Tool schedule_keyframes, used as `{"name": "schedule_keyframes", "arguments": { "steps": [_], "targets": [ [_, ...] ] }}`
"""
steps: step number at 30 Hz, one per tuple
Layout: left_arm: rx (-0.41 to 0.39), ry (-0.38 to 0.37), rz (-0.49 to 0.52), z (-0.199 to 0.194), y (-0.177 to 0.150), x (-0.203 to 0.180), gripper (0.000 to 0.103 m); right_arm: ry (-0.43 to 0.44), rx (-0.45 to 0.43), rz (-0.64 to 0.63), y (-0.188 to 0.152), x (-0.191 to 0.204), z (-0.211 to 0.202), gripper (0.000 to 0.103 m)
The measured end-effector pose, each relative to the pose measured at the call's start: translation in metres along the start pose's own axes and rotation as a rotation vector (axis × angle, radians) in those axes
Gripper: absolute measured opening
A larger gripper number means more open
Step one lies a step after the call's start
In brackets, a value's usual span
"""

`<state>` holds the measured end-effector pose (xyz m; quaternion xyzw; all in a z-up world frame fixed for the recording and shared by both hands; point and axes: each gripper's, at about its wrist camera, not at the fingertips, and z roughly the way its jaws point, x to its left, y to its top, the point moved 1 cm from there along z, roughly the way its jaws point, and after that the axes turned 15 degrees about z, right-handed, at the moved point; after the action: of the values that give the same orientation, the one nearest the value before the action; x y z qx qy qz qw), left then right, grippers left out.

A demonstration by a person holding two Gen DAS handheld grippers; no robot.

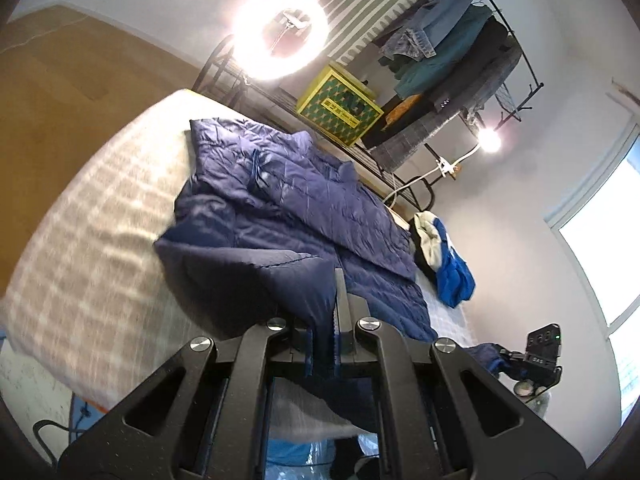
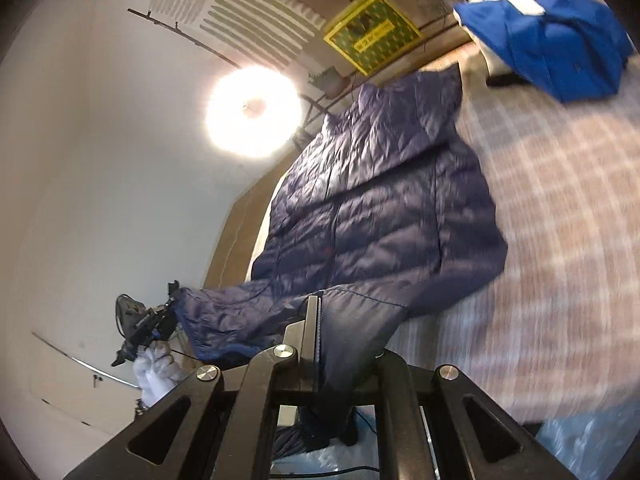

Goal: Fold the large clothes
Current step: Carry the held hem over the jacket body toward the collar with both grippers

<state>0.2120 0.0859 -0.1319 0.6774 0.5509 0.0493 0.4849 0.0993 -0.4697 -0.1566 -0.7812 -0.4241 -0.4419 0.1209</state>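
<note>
A large navy quilted puffer jacket [image 1: 288, 200] lies spread on a bed with a grey-and-white checked cover [image 1: 92, 248]. My left gripper [image 1: 334, 308] is shut on the jacket's near hem, and the fabric hangs down between the fingers. In the right wrist view the same jacket [image 2: 384, 208] stretches across the bed [image 2: 560, 240]. My right gripper [image 2: 320, 320] is shut on another part of its near edge. The other gripper shows in each view, holding the jacket: the right one in the left wrist view [image 1: 536, 360], the left one in the right wrist view [image 2: 148, 320].
A bright blue and white garment [image 1: 444, 260] lies heaped at the bed's far corner, and shows in the right wrist view [image 2: 560, 40]. A ring light [image 1: 280, 36], a yellow-green box [image 1: 340, 108] and a clothes rack [image 1: 460, 48] stand behind the bed. A window [image 1: 608, 260] is at the right.
</note>
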Motion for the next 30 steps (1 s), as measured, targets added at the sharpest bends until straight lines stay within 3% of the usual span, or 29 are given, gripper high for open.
{"name": "schedule_keyframes", "arguments": {
  "steps": [13, 19, 30],
  "targets": [
    [0.011, 0.092, -0.038, 0.075, 0.046, 0.034, 0.004, -0.106, -0.075, -0.054, 0.081, 0.013, 0.046, 0.003],
    [0.084, 0.175, -0.056, 0.132, 0.053, 0.064, 0.004, -0.195, -0.08, -0.048, 0.122, 0.002, 0.087, 0.003],
    [0.183, 0.233, -0.108, 0.209, 0.053, 0.108, 0.006, -0.321, -0.053, -0.019, 0.172, -0.029, 0.162, 0.004]
  ]
}}
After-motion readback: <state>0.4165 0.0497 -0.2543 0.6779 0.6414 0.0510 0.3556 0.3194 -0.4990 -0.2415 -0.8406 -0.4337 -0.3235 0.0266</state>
